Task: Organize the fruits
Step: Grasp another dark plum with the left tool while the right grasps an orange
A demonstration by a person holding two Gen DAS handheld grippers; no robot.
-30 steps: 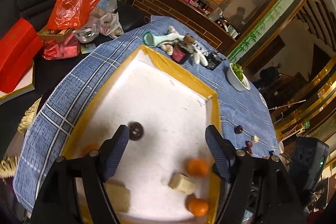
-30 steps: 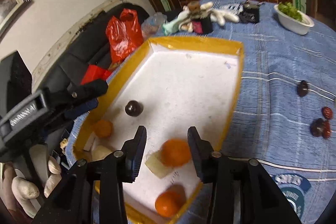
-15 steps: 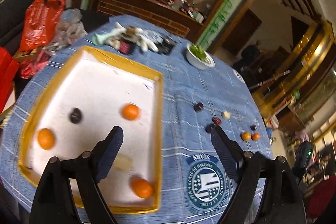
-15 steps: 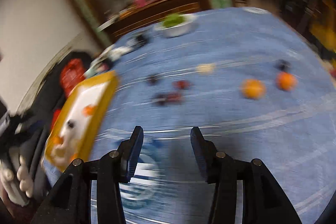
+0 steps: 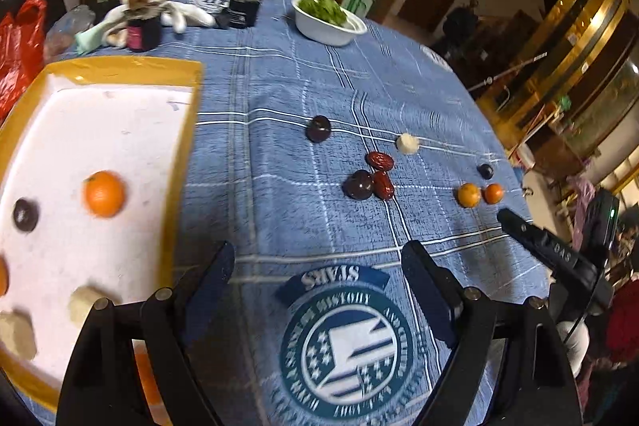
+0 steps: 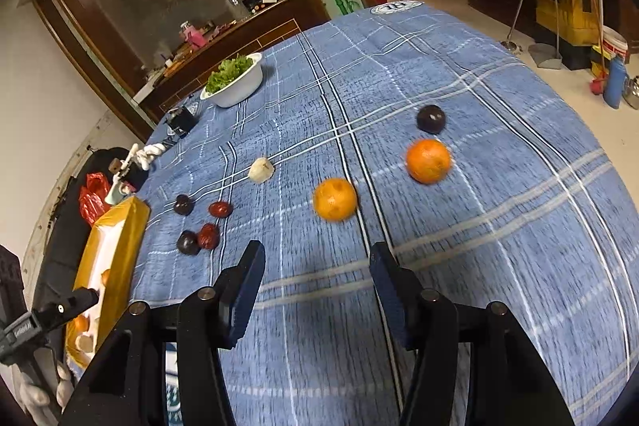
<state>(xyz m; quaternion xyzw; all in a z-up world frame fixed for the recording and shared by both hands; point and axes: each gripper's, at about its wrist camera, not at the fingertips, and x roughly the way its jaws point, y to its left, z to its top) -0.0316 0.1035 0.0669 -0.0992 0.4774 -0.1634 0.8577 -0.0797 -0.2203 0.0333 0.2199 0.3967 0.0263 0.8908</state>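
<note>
While both tongs (image 5: 317,268) (image 6: 317,268) gape empty: two oranges (image 6: 334,199), two red dates (image 6: 220,209) on cloth (image 6: 499,186).

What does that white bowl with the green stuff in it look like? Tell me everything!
The bowl is plain white and round, smooth like plastic or china, with sloping sides and a thin rim. It stands upright on the blue checked cloth at the far side of the table, heaped with frilly green leaves that rise above the rim. Nothing else touches it; a small black box stands near it, and both tools are far from it.
</note>
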